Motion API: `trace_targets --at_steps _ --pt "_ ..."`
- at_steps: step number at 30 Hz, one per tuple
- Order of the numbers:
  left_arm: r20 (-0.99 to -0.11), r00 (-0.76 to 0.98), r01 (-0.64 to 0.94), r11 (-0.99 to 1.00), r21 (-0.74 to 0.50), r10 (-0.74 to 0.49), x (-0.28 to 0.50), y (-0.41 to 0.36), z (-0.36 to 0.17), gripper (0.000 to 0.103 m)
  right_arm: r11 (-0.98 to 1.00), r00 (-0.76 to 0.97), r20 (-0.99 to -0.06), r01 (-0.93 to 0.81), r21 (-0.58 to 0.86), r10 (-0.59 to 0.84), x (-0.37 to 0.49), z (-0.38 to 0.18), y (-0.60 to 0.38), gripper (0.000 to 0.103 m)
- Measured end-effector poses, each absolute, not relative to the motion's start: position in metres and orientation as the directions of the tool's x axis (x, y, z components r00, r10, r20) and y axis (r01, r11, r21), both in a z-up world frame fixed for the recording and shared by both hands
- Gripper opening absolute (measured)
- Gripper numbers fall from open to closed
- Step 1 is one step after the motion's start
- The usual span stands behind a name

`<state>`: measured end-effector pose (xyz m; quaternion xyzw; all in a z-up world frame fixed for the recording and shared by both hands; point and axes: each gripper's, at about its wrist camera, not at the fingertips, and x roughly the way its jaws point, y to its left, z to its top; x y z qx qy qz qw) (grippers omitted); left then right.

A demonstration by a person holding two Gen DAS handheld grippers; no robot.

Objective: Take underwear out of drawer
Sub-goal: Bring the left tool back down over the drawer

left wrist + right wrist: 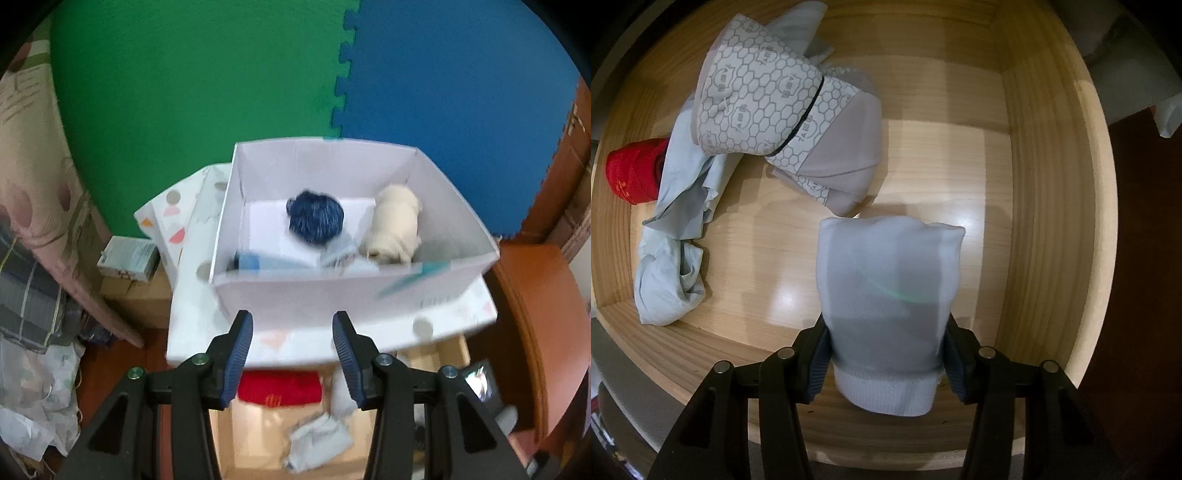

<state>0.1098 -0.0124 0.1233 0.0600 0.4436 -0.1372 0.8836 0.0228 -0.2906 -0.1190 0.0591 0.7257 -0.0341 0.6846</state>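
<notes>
**A:** Right gripper (884,363) is pinching a pale blue rolled bundle (888,295), pads squeezing it from both sides just over the wooden drawer (1052,184) floor. Soft, light, squishy I'd guess, so a mid-roll grip seems fine

**B:** And the rest?

**A:** Patterned grey underwear (783,122) lies folded near the back, loose light blue cloth (676,236) and a red roll (631,171) beside it. Floppy stuff, I'd grab the thick fold. Left gripper (292,354) is spread, empty, facing a white box (332,295)
</notes>
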Motion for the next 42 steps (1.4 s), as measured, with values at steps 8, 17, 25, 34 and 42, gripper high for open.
trace_targets --at_steps 8,17,25,34,42 --pt "-0.828 0.551 0.268 0.962 0.055 -0.106 0.05 0.015 0.064 0.046 0.993 -0.061 -0.998 0.118 -0.014 -0.006 0.021 -0.121 -0.283 0.049" --pt "-0.874 0.475 0.179 0.984 -0.018 -0.102 0.03 0.034 -0.001 0.046 0.994 -0.071 -0.996 0.095 -0.063 -0.056 0.02 -0.124 -0.272 0.049" --pt "-0.878 0.464 0.154 0.987 -0.052 -0.118 0.025 0.039 -0.032 0.046 0.992 -0.074 -0.992 0.066 -0.104 -0.099 0.019 -0.127 -0.255 0.049" --pt "-0.85 0.5 0.132 0.985 -0.113 -0.165 0.021 0.043 -0.031 0.046 0.991 -0.066 -0.992 0.068 -0.115 -0.111 0.015 -0.128 -0.238 0.048" --pt "-0.855 0.478 0.142 0.978 -0.151 -0.201 0.024 0.04 -0.036 0.046 0.992 -0.009 -0.996 0.093 -0.089 -0.088 0.016 -0.121 -0.233 0.045"
